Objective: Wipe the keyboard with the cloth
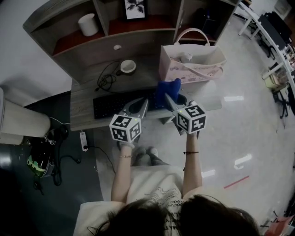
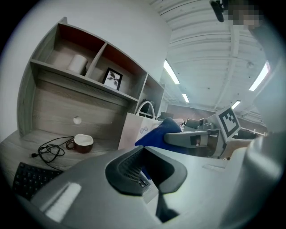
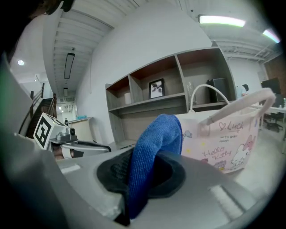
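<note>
A black keyboard (image 1: 107, 106) lies on the grey desk (image 1: 83, 99); its end also shows in the left gripper view (image 2: 27, 179). My right gripper (image 1: 169, 100) is shut on a blue cloth (image 1: 167, 89), held above the keyboard's right end. In the right gripper view the cloth (image 3: 152, 152) stands up out of the closed jaws (image 3: 143, 181). My left gripper (image 1: 142, 105) hovers just left of it, over the keyboard, jaws together with nothing in them (image 2: 147, 174). The left gripper view shows the cloth (image 2: 156, 133) to its right.
A pink-and-white tote bag (image 1: 191, 62) stands at the desk's right end, just behind the cloth. A brown mug (image 1: 127, 67) and a coiled black cable (image 1: 107, 80) lie behind the keyboard. Shelves above hold a white roll (image 1: 87, 24) and a picture frame (image 1: 136, 8).
</note>
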Tool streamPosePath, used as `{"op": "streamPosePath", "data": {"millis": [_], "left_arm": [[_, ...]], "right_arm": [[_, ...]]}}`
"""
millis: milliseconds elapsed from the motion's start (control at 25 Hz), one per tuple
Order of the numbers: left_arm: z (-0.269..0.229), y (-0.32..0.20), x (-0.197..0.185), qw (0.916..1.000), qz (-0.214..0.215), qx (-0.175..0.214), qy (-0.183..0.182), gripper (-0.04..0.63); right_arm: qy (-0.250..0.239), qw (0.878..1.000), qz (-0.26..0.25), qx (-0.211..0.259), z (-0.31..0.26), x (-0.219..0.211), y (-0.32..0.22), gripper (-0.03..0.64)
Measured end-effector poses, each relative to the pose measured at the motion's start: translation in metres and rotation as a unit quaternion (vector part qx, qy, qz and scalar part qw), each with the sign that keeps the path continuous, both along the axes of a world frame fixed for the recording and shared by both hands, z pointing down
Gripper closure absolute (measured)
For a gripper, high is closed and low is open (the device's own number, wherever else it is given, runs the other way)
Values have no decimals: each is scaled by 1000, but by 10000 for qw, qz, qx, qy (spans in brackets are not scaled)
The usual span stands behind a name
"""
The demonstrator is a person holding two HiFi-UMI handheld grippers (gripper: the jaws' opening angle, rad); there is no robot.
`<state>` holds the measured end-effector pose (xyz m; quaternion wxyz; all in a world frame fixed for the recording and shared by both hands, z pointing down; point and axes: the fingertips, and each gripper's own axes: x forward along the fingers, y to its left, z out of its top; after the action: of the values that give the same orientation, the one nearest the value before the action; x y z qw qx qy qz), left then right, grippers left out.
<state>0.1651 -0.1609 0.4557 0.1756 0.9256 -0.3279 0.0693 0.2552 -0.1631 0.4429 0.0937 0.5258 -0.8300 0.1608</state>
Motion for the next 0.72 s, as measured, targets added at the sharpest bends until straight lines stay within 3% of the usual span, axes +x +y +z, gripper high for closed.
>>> {"op": "streamPosePath", "data": {"millis": [200, 720], "left_arm": [[15, -12, 7, 9996, 132, -220, -66, 591], [57, -38, 29, 9957, 472, -770, -182, 591]], "right_arm": [[90, 9996, 187, -203, 16, 15, -12, 557], [897, 9909, 453, -892, 69, 45, -29, 557]]}}
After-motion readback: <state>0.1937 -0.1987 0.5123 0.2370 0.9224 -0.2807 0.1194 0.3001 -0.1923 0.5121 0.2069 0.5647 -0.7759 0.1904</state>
